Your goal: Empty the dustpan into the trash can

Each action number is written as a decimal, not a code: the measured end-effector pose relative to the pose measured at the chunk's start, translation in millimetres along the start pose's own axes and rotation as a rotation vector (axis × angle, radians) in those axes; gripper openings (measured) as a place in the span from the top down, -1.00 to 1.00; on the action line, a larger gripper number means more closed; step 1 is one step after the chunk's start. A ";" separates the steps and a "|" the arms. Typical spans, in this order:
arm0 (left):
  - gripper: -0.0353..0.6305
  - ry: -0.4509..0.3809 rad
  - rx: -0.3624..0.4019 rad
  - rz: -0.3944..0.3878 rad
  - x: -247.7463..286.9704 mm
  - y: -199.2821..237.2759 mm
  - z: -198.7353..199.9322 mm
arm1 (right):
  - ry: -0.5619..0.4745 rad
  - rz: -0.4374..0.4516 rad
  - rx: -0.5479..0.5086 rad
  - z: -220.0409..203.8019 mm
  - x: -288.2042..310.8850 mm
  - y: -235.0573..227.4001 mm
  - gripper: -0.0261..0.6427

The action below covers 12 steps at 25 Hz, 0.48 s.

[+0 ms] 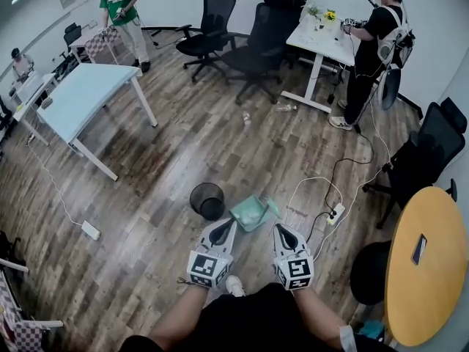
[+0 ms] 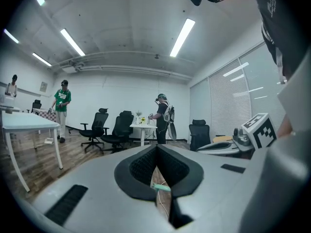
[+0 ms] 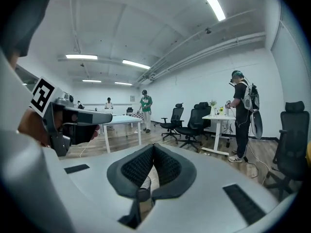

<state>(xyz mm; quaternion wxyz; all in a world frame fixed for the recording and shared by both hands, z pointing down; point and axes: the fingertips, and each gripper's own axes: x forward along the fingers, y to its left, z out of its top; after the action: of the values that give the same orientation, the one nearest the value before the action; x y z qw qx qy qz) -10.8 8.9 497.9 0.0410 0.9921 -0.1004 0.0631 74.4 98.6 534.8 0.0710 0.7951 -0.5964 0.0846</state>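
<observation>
A pale green dustpan lies on the wooden floor, just right of a black mesh trash can. Both grippers hang low in front of me, pointing at them. My left gripper is shut and empty, its tip just below the can and left of the dustpan. My right gripper is shut and empty too, a little right of the dustpan. In the left gripper view a sliver of the dustpan shows under the pads. In the right gripper view the trash can shows there.
A white power strip with cables lies right of the dustpan; another strip lies at the left. A yellow round table stands at the right, a light blue table at the left. Office chairs and people stand at the back.
</observation>
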 end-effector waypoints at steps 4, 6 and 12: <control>0.86 0.004 -0.020 0.012 10.0 23.2 -1.5 | 0.037 0.012 -0.022 -3.6 17.5 -1.0 0.85; 0.86 0.013 -0.028 0.016 18.4 31.1 -4.5 | 0.061 0.022 -0.033 -8.2 28.3 -5.8 0.85; 0.86 0.079 -0.057 0.051 60.9 49.2 -20.6 | 0.172 0.063 -0.074 -32.7 72.1 -37.7 0.85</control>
<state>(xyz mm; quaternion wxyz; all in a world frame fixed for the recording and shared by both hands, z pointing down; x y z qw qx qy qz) 35.9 -49.0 529.8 0.0716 0.9844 -0.1256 0.1002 128.7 48.5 582.1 0.1486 0.7627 -0.6154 0.1324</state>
